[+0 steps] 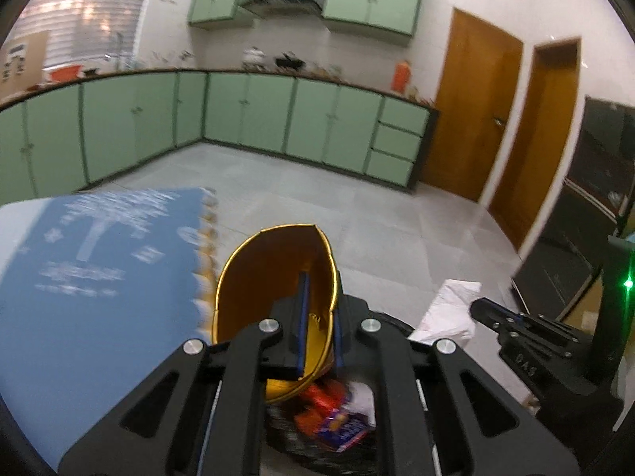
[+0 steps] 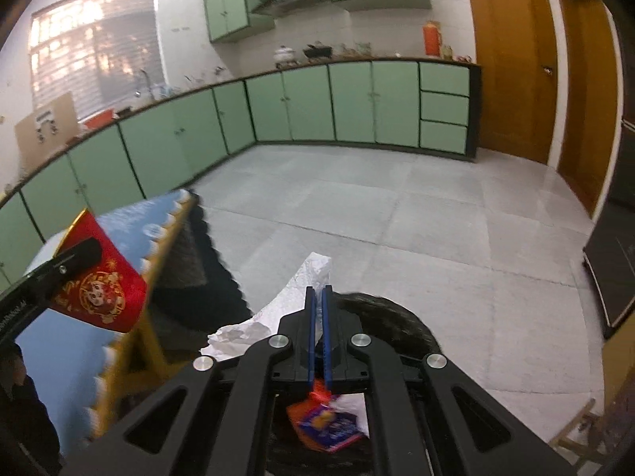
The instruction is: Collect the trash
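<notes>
My left gripper (image 1: pixel 320 293) is shut on the wall of a paper cup (image 1: pixel 262 277), with one finger inside its gold interior and one outside. The right wrist view shows that cup (image 2: pixel 103 289) as red with a gold print, still in the left gripper (image 2: pixel 89 248). My right gripper (image 2: pixel 318 291) is shut on a crumpled white paper (image 2: pixel 293 293). From the left wrist view, the right gripper (image 1: pixel 482 307) holds the paper (image 1: pixel 452 305) to the right of the cup. Below both hangs an open black trash bag (image 2: pixel 393 313) with orange and purple wrappers (image 1: pixel 333 408) inside.
A table with a blue patterned cloth (image 1: pixel 99 277) stands to the left, its yellow frame (image 2: pixel 147 341) beside the bag. Green cabinets (image 1: pixel 254 115) line the far walls. Wooden doors (image 1: pixel 472 107) and a dark cabinet (image 1: pixel 595 182) are on the right. Grey floor tiles (image 2: pixel 357 206) spread ahead.
</notes>
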Action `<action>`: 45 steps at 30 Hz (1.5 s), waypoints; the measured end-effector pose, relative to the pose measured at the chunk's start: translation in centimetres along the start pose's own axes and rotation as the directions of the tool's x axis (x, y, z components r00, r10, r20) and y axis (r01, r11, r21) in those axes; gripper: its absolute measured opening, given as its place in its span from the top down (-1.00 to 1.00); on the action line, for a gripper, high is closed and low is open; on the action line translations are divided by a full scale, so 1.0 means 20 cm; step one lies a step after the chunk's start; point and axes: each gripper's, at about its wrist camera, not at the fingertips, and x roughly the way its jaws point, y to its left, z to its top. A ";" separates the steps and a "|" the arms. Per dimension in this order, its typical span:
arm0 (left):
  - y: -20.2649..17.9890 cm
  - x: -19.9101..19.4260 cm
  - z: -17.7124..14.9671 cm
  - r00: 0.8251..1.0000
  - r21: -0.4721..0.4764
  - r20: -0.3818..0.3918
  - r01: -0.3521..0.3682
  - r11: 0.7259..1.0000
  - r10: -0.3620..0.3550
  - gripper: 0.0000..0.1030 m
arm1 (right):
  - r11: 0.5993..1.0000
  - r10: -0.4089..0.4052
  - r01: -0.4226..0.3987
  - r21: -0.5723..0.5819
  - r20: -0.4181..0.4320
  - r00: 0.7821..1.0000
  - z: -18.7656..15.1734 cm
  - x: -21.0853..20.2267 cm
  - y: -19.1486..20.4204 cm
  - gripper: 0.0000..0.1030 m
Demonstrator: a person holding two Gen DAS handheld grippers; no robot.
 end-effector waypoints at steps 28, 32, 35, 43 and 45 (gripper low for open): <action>-0.22 0.43 -0.06 0.993 0.057 -0.121 0.017 0.998 -0.010 0.24 | 0.996 0.051 -0.050 0.080 -0.001 0.999 -0.08 0.12 -0.30 0.70; -0.19 0.25 -0.03 0.997 0.049 -0.072 -0.009 0.999 0.012 0.10 | 0.996 0.049 -0.051 0.076 0.023 0.999 -0.07 0.01 -0.27 0.28; -0.17 0.08 -0.01 0.998 0.033 -0.030 -0.046 0.998 0.047 -0.09 | 0.997 0.048 -0.050 0.055 0.044 0.998 -0.05 -0.09 -0.21 0.01; -0.12 -0.34 -0.01 0.986 0.014 0.057 -0.160 0.987 0.159 -0.62 | 0.997 0.078 -0.077 -0.011 0.099 0.992 -0.04 -0.39 -0.04 -0.62; -0.11 -0.42 -0.01 0.984 0.011 0.062 -0.170 0.985 0.169 -0.68 | 0.995 0.101 -0.100 -0.018 0.113 0.988 -0.04 -0.47 0.00 -0.75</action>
